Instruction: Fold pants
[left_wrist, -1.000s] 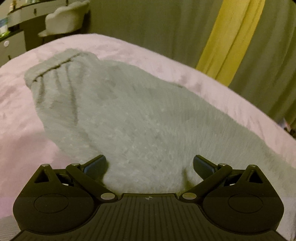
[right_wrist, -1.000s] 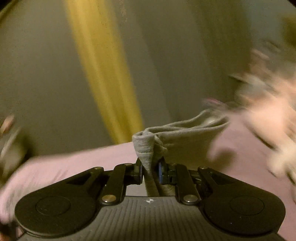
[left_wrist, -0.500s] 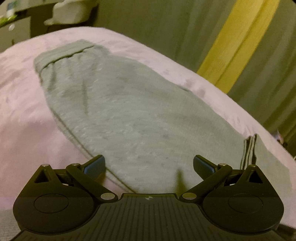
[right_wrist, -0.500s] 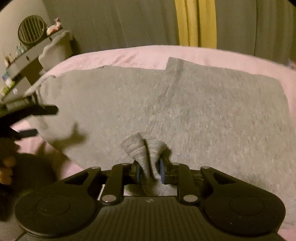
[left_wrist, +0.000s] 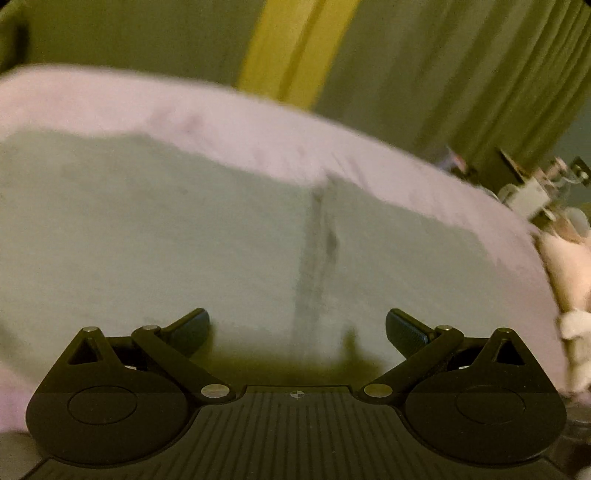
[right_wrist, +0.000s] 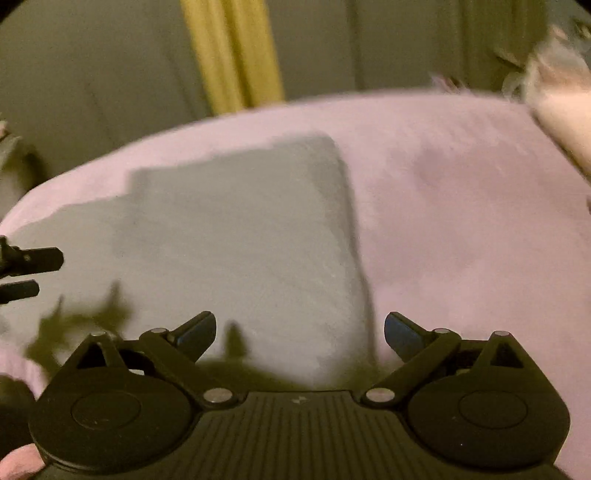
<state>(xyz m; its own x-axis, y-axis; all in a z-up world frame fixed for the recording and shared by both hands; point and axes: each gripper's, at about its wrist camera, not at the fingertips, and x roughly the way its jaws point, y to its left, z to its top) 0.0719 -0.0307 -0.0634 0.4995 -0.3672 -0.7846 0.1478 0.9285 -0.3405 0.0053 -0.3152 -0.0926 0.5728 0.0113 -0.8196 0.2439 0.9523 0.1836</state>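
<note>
The room is dim and yellowish. Both pictures look blurry and bend at the edges. Dark shadows fall on the pants (right_wrist: 240, 240) below.

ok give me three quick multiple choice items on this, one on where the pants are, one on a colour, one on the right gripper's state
1. The pants lie on:
A. a pink blanket
B. a wooden floor
C. a chair

2. The narrow curtain stripe is:
A. red
B. yellow
C. blue

3. The right gripper is:
A. shut on the pants
B. shut on nothing
C. open, holding nothing

Answers: 1 A, grey fabric lies flat on the pink blanket. 2 B, a yellow band between grey-green drapes. 3 C, its jaws have just been opening and stand wide, gripping no cloth.
</note>
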